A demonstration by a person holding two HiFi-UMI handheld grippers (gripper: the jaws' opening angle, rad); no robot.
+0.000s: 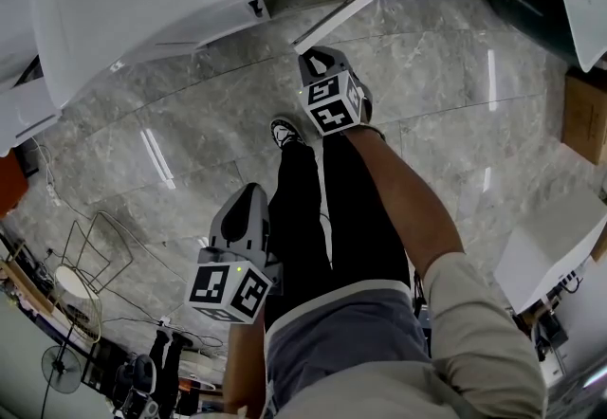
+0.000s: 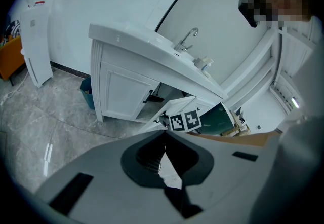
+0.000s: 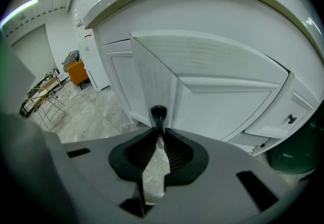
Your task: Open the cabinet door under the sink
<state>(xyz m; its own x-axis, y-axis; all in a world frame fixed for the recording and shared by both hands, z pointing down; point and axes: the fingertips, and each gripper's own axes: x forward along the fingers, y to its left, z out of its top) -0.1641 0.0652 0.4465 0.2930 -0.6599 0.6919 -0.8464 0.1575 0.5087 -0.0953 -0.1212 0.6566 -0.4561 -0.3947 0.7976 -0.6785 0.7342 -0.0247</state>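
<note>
The white sink cabinet (image 2: 126,83) stands under a basin with a tap (image 2: 186,40). Its left door is closed, with a black handle (image 2: 148,97). The right door (image 3: 202,91) hangs partly open, and in the head view its edge (image 1: 365,2) swings out over the floor. My right gripper (image 3: 158,129) is shut on that door's black handle (image 3: 158,114). Its marker cube (image 1: 332,102) sits just below the door edge. My left gripper (image 2: 164,133) is shut on nothing, held low and back by the person's leg (image 1: 237,256).
The person's black-trousered legs (image 1: 322,209) stand between the grippers on grey marble floor. There is a wire rack (image 1: 90,256) at the lower left, a cardboard box (image 1: 583,118) and a white box (image 1: 550,246) at the right. A blue bin (image 2: 87,91) sits left of the cabinet.
</note>
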